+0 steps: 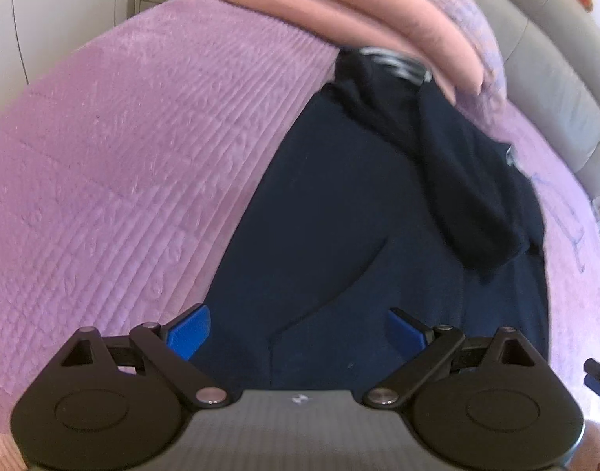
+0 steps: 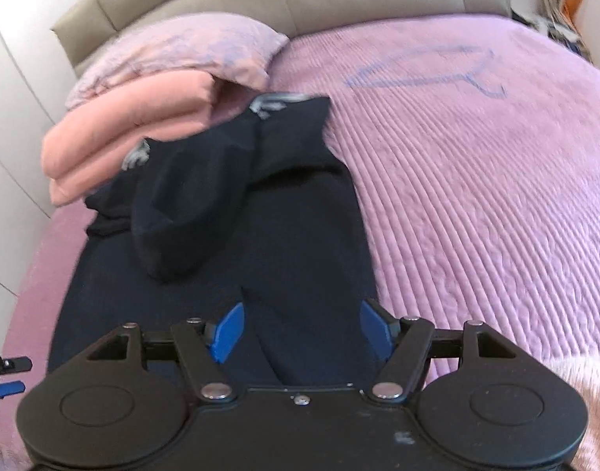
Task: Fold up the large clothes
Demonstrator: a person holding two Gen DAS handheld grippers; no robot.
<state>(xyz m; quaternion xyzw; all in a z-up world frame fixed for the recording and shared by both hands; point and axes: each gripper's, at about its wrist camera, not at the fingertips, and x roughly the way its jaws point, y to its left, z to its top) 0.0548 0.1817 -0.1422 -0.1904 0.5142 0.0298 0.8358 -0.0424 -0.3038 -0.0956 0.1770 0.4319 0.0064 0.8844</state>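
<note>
Both grippers, left gripper (image 1: 298, 331) and right gripper (image 2: 300, 331), are held wide open over the navy sweater (image 1: 359, 235); its near hem at six o'clock must be grasped next.

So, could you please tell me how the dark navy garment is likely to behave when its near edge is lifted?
The navy garment is probably floppy: its sleeve lies creased across the body. It would likely sag between both open hand-held grippers. It may drag on the ribbed bedspread.
</note>
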